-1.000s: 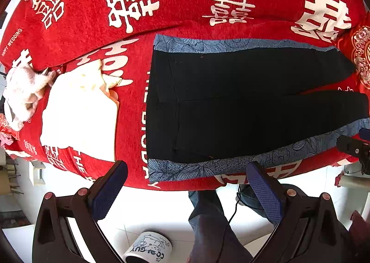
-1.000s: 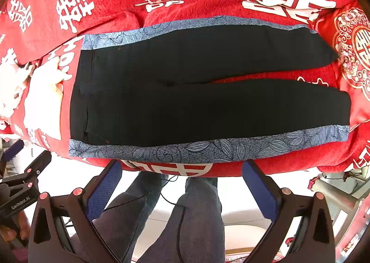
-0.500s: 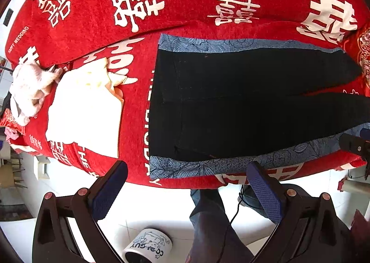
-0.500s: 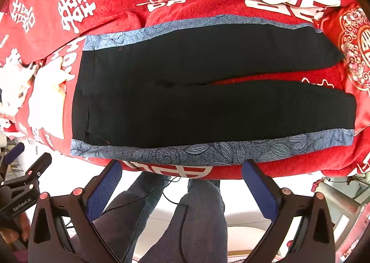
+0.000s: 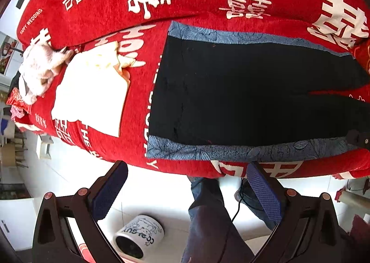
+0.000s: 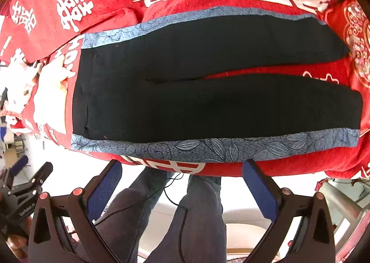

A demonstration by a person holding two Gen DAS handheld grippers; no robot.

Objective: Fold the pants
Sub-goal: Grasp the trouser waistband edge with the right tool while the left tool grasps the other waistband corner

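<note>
Black pants (image 6: 208, 99) with blue leaf-patterned side stripes (image 6: 208, 149) lie flat on a red cloth-covered surface, waist at the left, two legs spread to the right. They also show in the left wrist view (image 5: 242, 96). My left gripper (image 5: 185, 184) is open and empty, just off the near edge below the waist corner. My right gripper (image 6: 182, 179) is open and empty, just off the near edge below the near leg's middle. Neither touches the pants.
A folded white garment (image 5: 92, 96) and a pinkish crumpled cloth (image 5: 39, 71) lie left of the pants. A white mug (image 5: 138, 237) lies on the floor below. The person's jeans-clad legs (image 6: 192, 216) stand at the near edge.
Both grippers have moved a little closer to the near edge of the surface, so the pants appear larger. Both stay open.
</note>
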